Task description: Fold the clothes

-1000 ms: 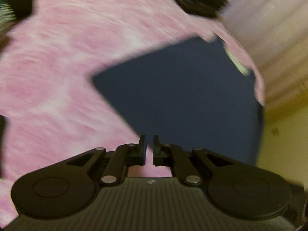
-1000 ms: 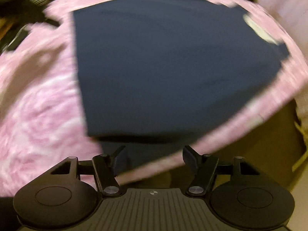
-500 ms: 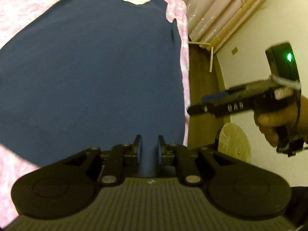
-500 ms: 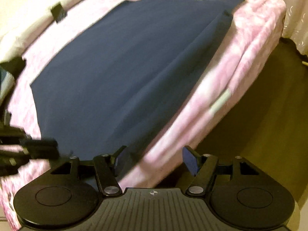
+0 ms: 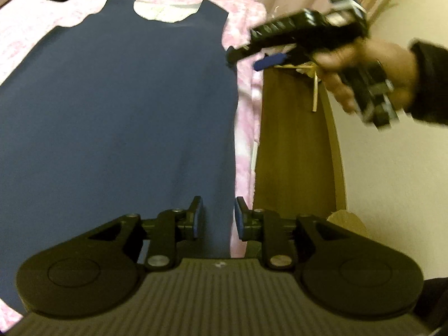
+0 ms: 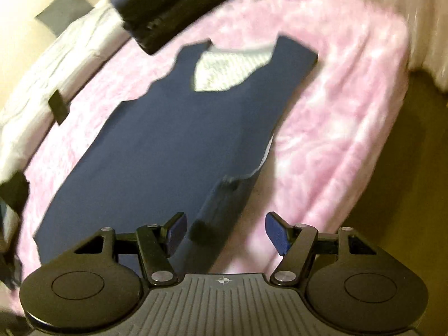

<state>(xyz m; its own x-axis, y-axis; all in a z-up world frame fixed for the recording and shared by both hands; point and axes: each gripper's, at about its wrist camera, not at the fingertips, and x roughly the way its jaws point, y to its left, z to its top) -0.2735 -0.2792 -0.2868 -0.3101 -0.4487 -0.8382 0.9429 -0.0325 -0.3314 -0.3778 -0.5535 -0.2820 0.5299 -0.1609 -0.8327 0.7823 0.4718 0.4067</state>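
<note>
One navy top flat on pink blanket — neckline far; both grippers' fingers apart.

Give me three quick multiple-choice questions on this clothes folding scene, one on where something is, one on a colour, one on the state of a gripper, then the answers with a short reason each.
1. Where does the navy garment lie?
A. On the pink blanket
B. On the wooden floor
C. Hanging from the curtain

2. What colour shows inside the garment's neckline?
A. Red
B. Pale white-grey
C. Green

3. How does the right gripper stand?
A. Shut on the garment
B. Shut on nothing
C. Open, holding nothing

Answers:
1. A: the pink blanket surrounds the spread garment on all sides in the right wrist view.
2. B: the lining at the neck opening is a light whitish grey against the dark blue cloth.
3. C: its blue-padded fingers stand wide apart over the garment's near edge, with nothing pinched between them.
</note>
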